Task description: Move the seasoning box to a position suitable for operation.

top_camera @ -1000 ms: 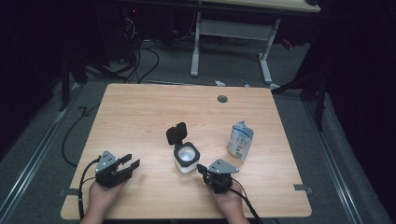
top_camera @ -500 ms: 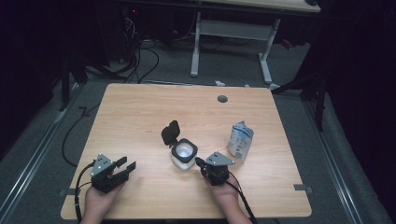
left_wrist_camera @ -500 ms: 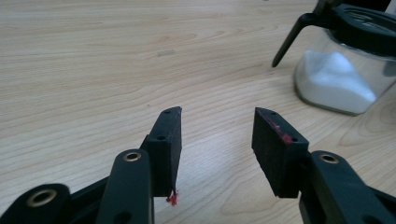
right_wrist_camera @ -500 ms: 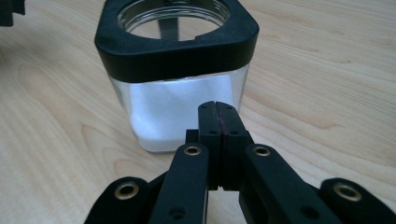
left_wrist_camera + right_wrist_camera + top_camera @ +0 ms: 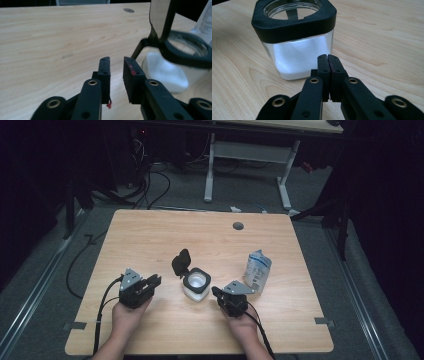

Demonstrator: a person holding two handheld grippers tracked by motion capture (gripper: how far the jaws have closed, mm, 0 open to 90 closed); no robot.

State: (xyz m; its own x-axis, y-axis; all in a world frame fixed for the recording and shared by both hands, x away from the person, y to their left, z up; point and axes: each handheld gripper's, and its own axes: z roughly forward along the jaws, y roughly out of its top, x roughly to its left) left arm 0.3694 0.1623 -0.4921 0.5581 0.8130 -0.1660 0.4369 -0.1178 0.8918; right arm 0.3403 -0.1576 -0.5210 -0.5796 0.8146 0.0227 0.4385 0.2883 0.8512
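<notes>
— Both hands have slid since a moment ago: the left hand-held gripper (image 5: 153, 281) has come in toward the middle, and the jar (image 5: 196, 285) sits a touch nearer the table's near edge than before.

— And what a view of that jar! Clear square body, white filling, black collar, its hinged black lid (image 5: 181, 262) flipped open and standing up on the far-left side. It stands on the table (image 5: 150, 235) right between the two hands.

— Left hand-held gripper's jaws are spread a little, a slim gap between the pads, nothing in them, pointing at the jar from the left.

— Over on the right, the right hand-held gripper (image 5: 215, 292) has its jaws pressed flat together, empty, tips just beside the jar's near-right wall; touching or not, I cannot tell.

— Further right, a white and blue carton (image 5: 258, 271) stands apart from the action, top pinched open.
</notes>
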